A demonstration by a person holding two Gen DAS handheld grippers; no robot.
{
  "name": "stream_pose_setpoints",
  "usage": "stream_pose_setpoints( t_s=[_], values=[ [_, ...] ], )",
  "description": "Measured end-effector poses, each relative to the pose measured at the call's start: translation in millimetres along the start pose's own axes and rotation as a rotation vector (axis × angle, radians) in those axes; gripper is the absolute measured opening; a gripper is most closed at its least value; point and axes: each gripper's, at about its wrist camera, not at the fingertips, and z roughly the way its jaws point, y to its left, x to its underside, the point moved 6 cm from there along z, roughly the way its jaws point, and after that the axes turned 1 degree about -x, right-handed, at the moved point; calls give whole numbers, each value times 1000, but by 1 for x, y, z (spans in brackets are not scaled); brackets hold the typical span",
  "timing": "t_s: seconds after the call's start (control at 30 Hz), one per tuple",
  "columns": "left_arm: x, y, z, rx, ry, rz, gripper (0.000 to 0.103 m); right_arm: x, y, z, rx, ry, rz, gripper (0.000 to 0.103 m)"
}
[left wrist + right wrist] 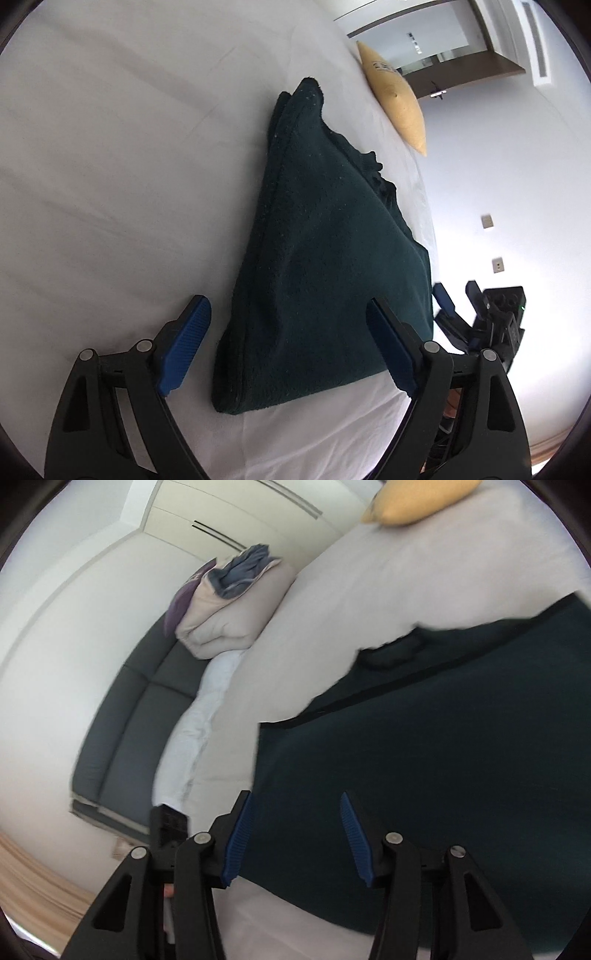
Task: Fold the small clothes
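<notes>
A dark green fleece garment (325, 258) lies folded in layers on the white bed sheet (110, 166). My left gripper (288, 350) is open just above its near edge, one blue pad over the sheet and one over the cloth, holding nothing. The right gripper (456, 299) shows beyond the garment's right side, jaws apart. In the right wrist view the garment (443, 757) fills the right half, and my right gripper (295, 838) is open over its near corner, empty. The view is blurred.
A yellow pillow (397, 99) lies at the bed's far edge, also in the right wrist view (413, 502). A folded duvet with clothes (229, 613) sits on a dark grey sofa (140, 716) beside the bed. Walls and a wardrobe stand behind.
</notes>
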Motion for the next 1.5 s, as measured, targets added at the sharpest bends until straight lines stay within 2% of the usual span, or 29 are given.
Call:
stream_pose_setpoints(
  t_s=[0.07,0.13,0.2,0.27,0.3,0.37,0.47,0.53,0.67,0.7,0.8,0.87,0.9,0.97,1.0,1.03,1.07,1.1,1.13,1.17,1.27,1.4,1.5],
  values=[
    [-2,-1,5,-9,25,5,85,-2,2,19,-59,23,31,53],
    [-5,1,11,-7,47,-3,84,-4,-3,39,-75,39,68,53],
    [-9,3,15,-5,60,-22,79,-2,-7,50,-81,55,92,53],
    [-11,5,19,-19,67,-29,59,1,-16,64,-59,80,116,53],
    [-11,6,21,-30,74,-25,54,2,-20,69,-47,92,123,53],
    [-8,9,23,-23,92,-35,31,4,-25,77,-35,96,127,52],
    [-1,11,29,27,116,-65,31,1,-22,77,-59,90,126,52],
    [2,11,31,35,120,-67,31,-3,-20,81,-60,95,115,52],
    [4,13,31,39,125,-75,16,-6,-19,95,-26,131,106,51],
    [5,13,29,44,116,-82,15,-2,-24,96,-6,150,111,48],
    [6,3,22,40,82,-67,12,1,-38,102,34,169,121,27],
    [5,-13,17,33,58,-44,12,2,-50,100,37,161,148,5],
    [4,-20,15,34,48,-35,12,3,-53,99,32,159,152,1],
    [2,-38,12,34,29,-8,11,4,-57,94,-1,147,159,0],
    [0,-52,10,28,16,14,11,3,-57,90,-13,143,162,2],
    [-1,-63,10,23,7,32,11,0,-55,85,-37,133,171,15],
    [-1,-83,11,19,-9,70,11,-4,-54,75,-85,111,190,32],
    [-2,-95,12,15,-14,94,11,-9,-52,68,-115,91,199,41],
    [-1,-108,16,9,-18,120,11,-15,-51,55,-152,61,206,54],
    [0,-128,24,-1,-16,161,11,-21,-52,44,-176,49,213,61],
    [7,-170,50,-22,-6,249,11,-30,-59,23,-243,38,252,65],
    [26,-215,105,-55,59,359,11,-40,-78,-5,-315,8,303,73],
    [42,-228,143,-114,87,436,11,-46,-87,-20,-329,-3,296,79]
  ],
)
